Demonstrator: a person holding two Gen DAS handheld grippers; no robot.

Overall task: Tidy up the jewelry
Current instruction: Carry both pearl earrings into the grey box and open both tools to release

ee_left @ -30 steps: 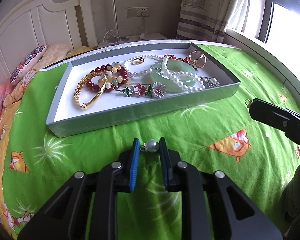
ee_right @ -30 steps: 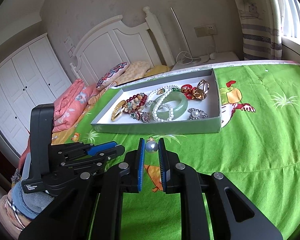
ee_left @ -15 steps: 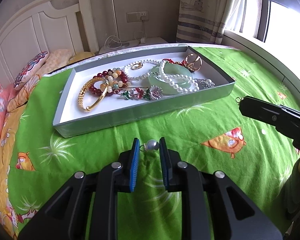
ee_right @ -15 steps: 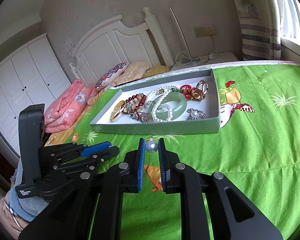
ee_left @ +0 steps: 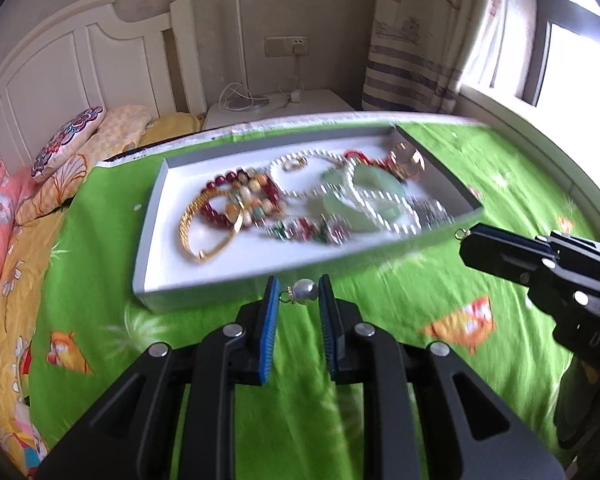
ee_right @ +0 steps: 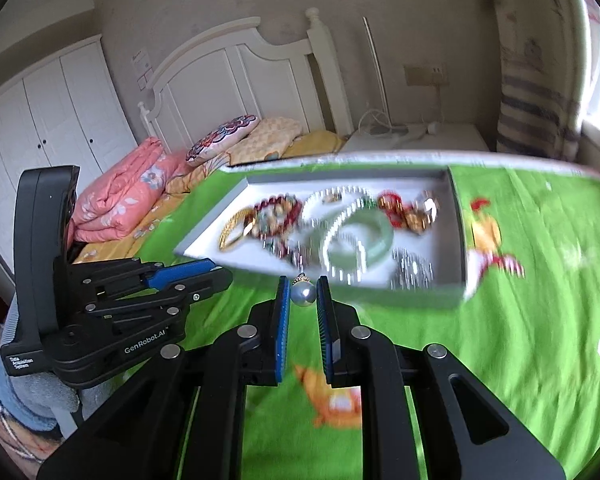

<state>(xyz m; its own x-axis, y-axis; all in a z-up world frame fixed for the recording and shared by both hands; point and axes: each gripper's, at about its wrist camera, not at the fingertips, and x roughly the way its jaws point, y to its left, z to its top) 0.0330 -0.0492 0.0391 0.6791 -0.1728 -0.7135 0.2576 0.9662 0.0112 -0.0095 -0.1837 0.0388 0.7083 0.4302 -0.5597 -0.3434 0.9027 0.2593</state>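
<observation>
Holding one small pearl pendant in each tool, I look over the bed from both wrist cameras. My left gripper (ee_left: 299, 294) has its jaws narrow, and the grey pearl pendant (ee_left: 305, 291) sits between the blue pads near their tips, its little gold loop turned toward the left pad. My right gripper (ee_right: 303, 291) is the same: jaws almost together, pressing on a second pearl pendant (ee_right: 303, 294), with its gold cap pointing up and away from me.

Just beyond the tips of both pairs of jaws stands the grey tray (ee_left: 156, 216), on the green bedspread (ee_left: 380, 432). Its near wall is close in front of the left jaws; in the right view the near wall is just behind the pearl. Inside the tray, ahead and to the left of the left jaws, lies a gold bangle (ee_left: 204, 232) with a dark red bead bracelet (ee_left: 236, 196) over it. Ahead and to the right lies a pale green jade bangle (ee_left: 364, 204), crossed by a white pearl strand (ee_left: 384, 208). The jewelry is blurred, so finer details I cannot tell.

From the left camera, the right tool comes in at the right side of the jaws, near the tray's near right corner. From the right camera, the left tool is at the left of the jaws.
</observation>
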